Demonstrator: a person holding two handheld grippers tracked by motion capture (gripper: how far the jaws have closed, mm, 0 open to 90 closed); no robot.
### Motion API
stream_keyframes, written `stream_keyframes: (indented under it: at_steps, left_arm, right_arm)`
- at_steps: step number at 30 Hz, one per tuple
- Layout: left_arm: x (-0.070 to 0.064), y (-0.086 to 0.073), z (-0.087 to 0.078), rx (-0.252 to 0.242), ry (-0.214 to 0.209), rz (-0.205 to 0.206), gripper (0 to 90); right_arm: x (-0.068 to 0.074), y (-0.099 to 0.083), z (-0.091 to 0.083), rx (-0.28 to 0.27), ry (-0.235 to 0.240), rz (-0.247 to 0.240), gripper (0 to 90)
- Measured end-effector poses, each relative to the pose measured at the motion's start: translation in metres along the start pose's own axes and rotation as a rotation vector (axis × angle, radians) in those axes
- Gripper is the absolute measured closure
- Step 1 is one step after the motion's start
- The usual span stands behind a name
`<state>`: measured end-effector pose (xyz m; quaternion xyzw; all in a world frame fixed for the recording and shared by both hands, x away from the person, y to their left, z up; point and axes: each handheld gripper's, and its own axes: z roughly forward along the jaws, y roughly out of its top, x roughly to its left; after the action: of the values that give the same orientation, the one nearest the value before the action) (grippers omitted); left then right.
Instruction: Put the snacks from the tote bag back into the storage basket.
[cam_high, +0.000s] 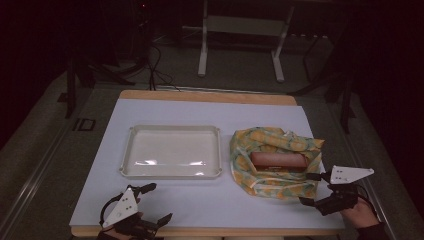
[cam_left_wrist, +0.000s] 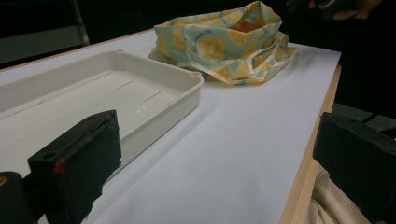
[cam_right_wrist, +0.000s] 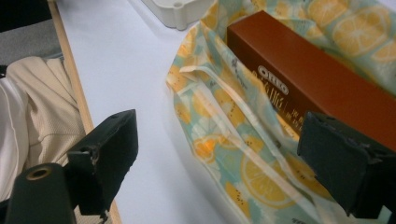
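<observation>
**Right claw wide at the bag's near corner**

I see my right claw spread wide, gripping nothing, one jaw over the fruit-print bag, the other over bare table. Just beyond it the brown box lies lengthwise inside the bag. My left claw hangs spread and idle just short of the white tray.
</observation>
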<state>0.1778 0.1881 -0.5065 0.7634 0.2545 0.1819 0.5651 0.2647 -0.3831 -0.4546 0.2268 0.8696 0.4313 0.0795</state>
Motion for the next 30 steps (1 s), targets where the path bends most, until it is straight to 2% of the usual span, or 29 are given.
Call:
stream_keyframes:
  at_steps: [2,10,21,22,30]
  left_arm:
    - [0.000,0.000,0.000,0.001,0.001,0.001,1.3]
    - [0.000,0.000,0.001,0.001,-0.006,-0.001,1.3]
    - [0.000,0.000,0.001,0.002,-0.011,-0.004,1.3]
    - [0.000,-0.001,0.001,0.003,-0.014,-0.003,1.3]
    - [0.001,-0.001,0.001,0.005,-0.020,-0.003,1.3]
  right_arm:
    - [-0.001,0.004,-0.002,-0.007,0.002,-0.013,12.4]
    - [-0.003,0.022,-0.011,-0.050,-0.045,-0.057,12.5]
    - [-0.015,0.049,-0.013,-0.047,-0.071,-0.104,13.4]
    - [-0.020,0.056,-0.013,-0.031,-0.064,-0.109,13.9]
    - [-0.033,0.068,-0.011,-0.018,-0.073,-0.145,15.9]
